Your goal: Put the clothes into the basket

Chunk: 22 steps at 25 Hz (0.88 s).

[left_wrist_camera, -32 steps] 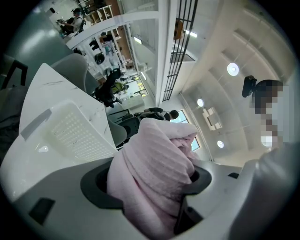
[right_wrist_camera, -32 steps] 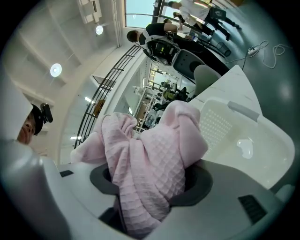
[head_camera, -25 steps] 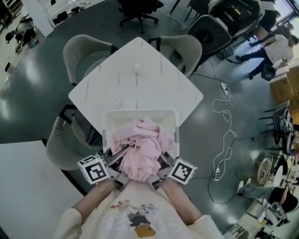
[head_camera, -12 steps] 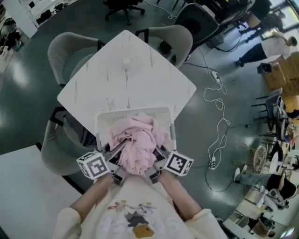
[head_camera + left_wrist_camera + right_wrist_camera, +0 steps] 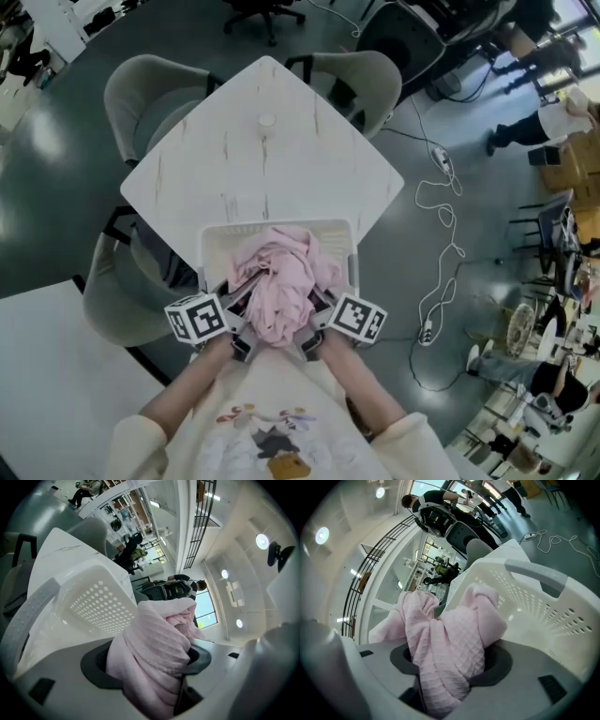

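Moved: pink cloth and both grippers, lower into white basket than a second ago
Left gripper: clamped on cloth's left end
Cloth: bunched inside basket, on table
Right gripper: clamped on cloth's right end

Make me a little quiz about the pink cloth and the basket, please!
1. True or false: the left hand-held gripper and the right hand-held gripper are both shut on the pink cloth.
2. Pick one: the white basket stands on A) a chair, B) the white table, C) the floor.
3. Fill the gap: the white basket's walls are full of small round ____.

Key: 1 true; 2 B; 3 holes.
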Available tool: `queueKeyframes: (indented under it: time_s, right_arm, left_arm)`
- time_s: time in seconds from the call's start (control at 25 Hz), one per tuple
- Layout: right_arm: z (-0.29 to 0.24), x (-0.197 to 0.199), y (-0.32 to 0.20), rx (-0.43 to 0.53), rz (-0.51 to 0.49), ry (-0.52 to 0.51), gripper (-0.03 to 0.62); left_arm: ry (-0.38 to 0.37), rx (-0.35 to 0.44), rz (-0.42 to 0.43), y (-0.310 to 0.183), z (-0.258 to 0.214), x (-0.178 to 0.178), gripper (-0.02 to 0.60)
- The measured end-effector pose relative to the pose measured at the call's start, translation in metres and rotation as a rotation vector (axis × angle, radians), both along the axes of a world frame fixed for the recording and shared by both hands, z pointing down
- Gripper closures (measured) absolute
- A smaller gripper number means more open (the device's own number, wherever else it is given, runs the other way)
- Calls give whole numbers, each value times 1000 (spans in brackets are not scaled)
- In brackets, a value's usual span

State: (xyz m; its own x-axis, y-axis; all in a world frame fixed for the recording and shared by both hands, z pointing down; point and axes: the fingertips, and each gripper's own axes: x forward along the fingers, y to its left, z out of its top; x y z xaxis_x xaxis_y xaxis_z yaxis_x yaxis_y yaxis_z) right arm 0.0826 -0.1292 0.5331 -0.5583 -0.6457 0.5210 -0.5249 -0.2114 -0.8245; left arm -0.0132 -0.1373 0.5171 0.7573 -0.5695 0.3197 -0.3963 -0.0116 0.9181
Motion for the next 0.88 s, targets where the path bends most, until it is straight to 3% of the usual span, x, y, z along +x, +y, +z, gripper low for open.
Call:
queueKeyframes:
  time_s: [0.08, 0.28, 0.56, 0.88]
  right_arm:
    - [5, -3, -2, -17, 0, -3, 353]
    - [23, 1, -6, -65, -10, 40, 353]
    - [39, 7, -7, -107, -49, 98, 353]
    - [63, 3, -15, -157, -100, 157, 352]
  left_arm:
    - [-28, -18, -4, -1, 9, -4, 279]
    - [0, -57, -22, -6, 25, 2, 279]
    - [-20, -81, -8, -7, 43, 5, 279]
    - [-76, -104, -23, -12, 67, -2, 281]
